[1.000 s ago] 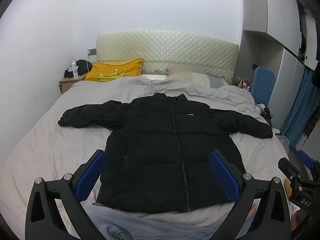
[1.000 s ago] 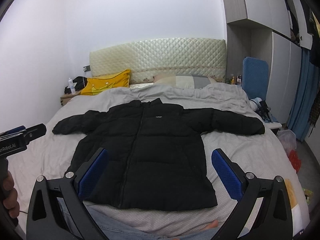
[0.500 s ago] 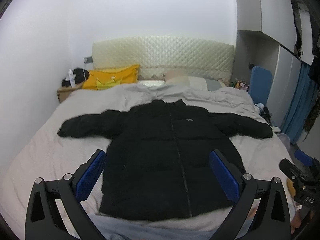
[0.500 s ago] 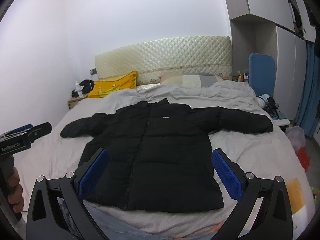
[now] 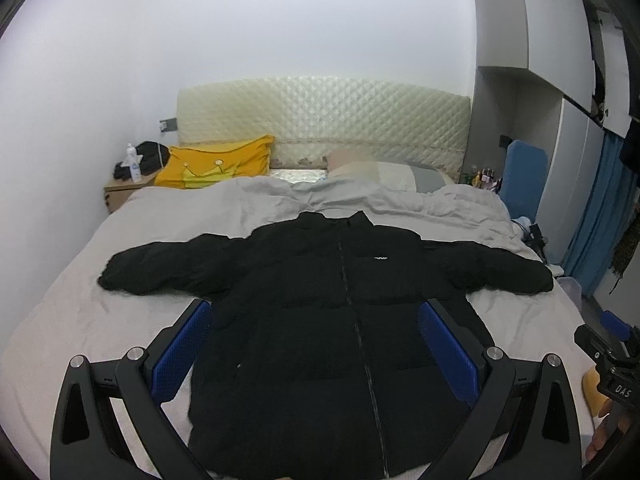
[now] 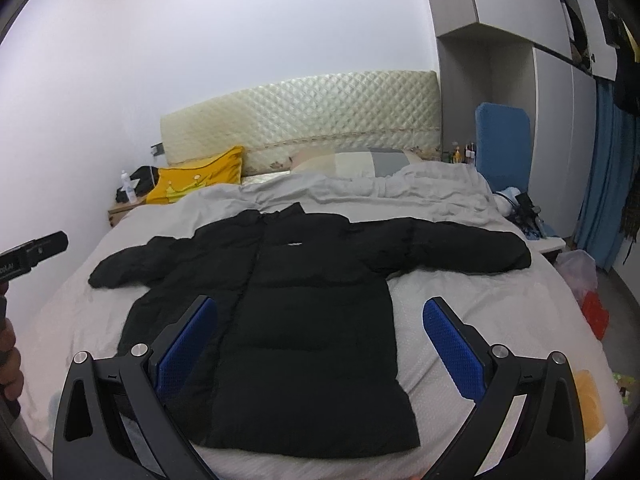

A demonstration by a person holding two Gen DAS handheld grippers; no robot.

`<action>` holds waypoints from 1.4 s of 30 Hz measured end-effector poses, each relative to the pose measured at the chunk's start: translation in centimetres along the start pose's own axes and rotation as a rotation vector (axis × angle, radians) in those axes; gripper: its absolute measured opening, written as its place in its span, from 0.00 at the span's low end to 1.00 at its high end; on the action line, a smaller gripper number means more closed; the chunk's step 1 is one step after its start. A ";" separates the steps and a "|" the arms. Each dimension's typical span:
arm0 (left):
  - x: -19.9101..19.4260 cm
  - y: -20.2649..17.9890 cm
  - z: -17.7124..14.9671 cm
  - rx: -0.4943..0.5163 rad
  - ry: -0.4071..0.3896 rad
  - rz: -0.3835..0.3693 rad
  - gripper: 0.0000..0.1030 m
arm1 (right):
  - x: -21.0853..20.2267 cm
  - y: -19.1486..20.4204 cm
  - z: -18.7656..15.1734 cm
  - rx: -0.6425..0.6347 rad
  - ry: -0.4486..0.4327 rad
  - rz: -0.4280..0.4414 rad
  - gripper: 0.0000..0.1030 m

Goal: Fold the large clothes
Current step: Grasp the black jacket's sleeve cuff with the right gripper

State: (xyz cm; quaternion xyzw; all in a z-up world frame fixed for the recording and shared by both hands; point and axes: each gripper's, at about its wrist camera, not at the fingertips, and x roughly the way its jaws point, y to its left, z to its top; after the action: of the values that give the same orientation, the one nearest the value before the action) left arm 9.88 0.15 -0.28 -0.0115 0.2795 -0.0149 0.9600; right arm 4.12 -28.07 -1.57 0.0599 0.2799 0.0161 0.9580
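A black puffer jacket (image 5: 340, 320) lies front up and zipped across the middle of the frame, spread flat on the grey bedspread (image 5: 72, 312), collar toward the headboard (image 5: 324, 120) and both sleeves stretched outward to left and right; nothing is folded yet. The left gripper (image 5: 316, 344) hovers above the lower body of the jacket, its blue pads spread wide with nothing between them; the right gripper (image 6: 320, 340) hangs over the jacket's right hem side, likewise wide open and empty. The step in hand looks like the approach to a first fold, probably a sleeve; it would go well if each tool descends to a sleeve end or shoulder seam, pinches through the full padded thickness, and carries the sleeve across the chest without dragging the body. A yellow crown pillow (image 5: 216, 164) sits at upper left; a blue chair (image 6: 502, 148) at upper right.
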 end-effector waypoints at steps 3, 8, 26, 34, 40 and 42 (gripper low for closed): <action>3.5 0.3 0.0 -0.012 -0.010 -0.028 1.00 | 1.7 -1.6 0.3 0.031 -0.003 0.000 1.00; 9.4 0.7 -1.2 -0.008 -0.003 -0.042 1.00 | 5.4 -6.2 1.3 0.141 0.023 -0.058 1.00; 19.0 2.2 -5.8 -0.112 0.055 -0.070 1.00 | 23.1 -27.5 1.3 0.311 0.027 -0.134 1.00; 23.2 1.8 -6.8 -0.107 0.134 -0.082 1.00 | 30.5 -36.2 -3.1 0.537 0.109 -0.159 0.94; 26.0 1.3 -7.5 -0.097 0.164 -0.049 1.00 | 34.1 -42.5 -5.2 0.830 0.005 -0.110 0.87; 26.7 1.3 -7.5 -0.105 0.165 -0.040 1.00 | 34.9 -44.2 -4.7 0.875 -0.072 -0.116 0.85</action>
State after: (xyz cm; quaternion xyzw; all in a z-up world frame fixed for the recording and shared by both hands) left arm 28.39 0.39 -21.00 -0.0659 0.3579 -0.0205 0.9312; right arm 30.91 -69.18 -29.66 0.4444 0.2299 -0.1597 0.8510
